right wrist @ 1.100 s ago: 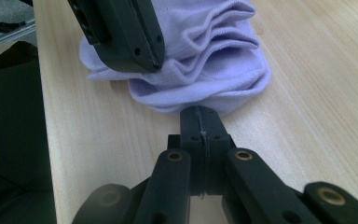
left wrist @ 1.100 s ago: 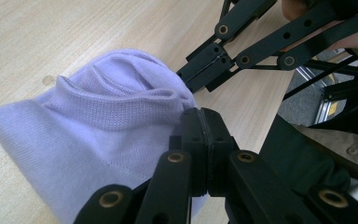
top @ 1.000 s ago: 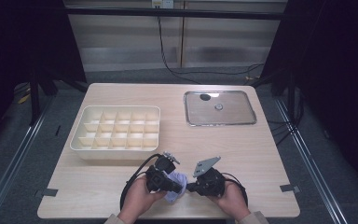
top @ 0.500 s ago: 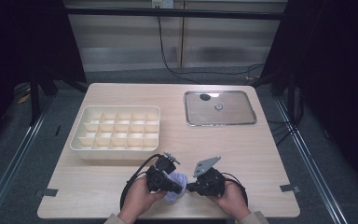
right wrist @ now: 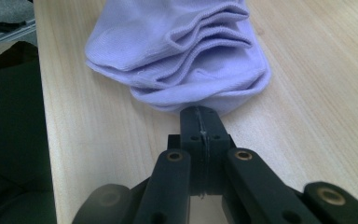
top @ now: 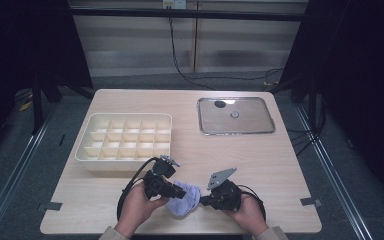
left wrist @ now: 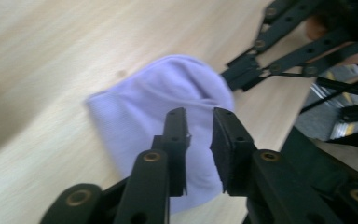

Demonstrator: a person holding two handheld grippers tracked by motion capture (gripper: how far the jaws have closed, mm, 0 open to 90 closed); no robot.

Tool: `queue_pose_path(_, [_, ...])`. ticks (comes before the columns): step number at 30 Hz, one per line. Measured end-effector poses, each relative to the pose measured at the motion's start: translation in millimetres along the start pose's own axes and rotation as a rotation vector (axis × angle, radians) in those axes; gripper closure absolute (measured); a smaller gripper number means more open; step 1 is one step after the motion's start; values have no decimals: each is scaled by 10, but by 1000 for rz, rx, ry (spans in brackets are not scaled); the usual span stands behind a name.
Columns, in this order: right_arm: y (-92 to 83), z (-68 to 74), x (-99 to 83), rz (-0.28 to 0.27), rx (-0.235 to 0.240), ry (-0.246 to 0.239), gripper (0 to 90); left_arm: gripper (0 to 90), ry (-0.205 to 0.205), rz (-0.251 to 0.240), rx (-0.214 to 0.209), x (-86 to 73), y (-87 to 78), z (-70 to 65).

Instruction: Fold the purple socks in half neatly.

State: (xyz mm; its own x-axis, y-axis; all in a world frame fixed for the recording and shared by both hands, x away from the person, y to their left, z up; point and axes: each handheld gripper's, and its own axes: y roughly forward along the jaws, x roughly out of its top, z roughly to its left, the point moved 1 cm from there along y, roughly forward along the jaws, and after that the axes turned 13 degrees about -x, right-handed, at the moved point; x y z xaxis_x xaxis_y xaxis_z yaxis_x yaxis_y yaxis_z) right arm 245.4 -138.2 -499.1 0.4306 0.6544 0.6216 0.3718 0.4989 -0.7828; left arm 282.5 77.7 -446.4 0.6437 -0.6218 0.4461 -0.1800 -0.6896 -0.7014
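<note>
We can read no text, label, brand, number or sign anywhere in these views.

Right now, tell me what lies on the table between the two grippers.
In the high view, a folded lilac sock lies between the left gripper and the right gripper. The right gripper view shows its shut jaws at the sock's edge.
</note>
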Motion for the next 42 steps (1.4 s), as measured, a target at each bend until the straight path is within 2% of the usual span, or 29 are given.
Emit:
queue_pose_path(3, [1,-3,0,-1,0,-3,898,715,-8,9,32,-35,-41,42])
queue_pose_path(6, [2,3,0,1,4,1,898,701,-9,11,40,-50,-49,63])
queue_pose_path(8, [2,8,2,1,2,5,898,695,-13,16,66,-64,-66,81])
queue_pose_path(10, [1,9,2,1,2,5,899,678,-28,6,71,-81,-75,107])
queue_pose_path(20, [2,10,1,0,1,5,899,671,-64,23,104,-176,-68,229])
queue_pose_path(24, [2,8,1,0,2,6,899,665,-75,22,103,-192,-55,259])
queue_pose_path(30, [5,5,1,-5,2,2,898,638,-112,3,85,-208,-57,292])
queue_pose_path(33, [2,8,1,-1,2,5,897,570,-123,-7,73,-220,-63,315])
queue_pose_path(35, [2,7,1,0,4,7,896,537,-139,-16,49,-227,-63,328])
queue_pose_path(42, [5,5,1,-5,1,2,895,434,-150,-16,49,-236,-54,342])
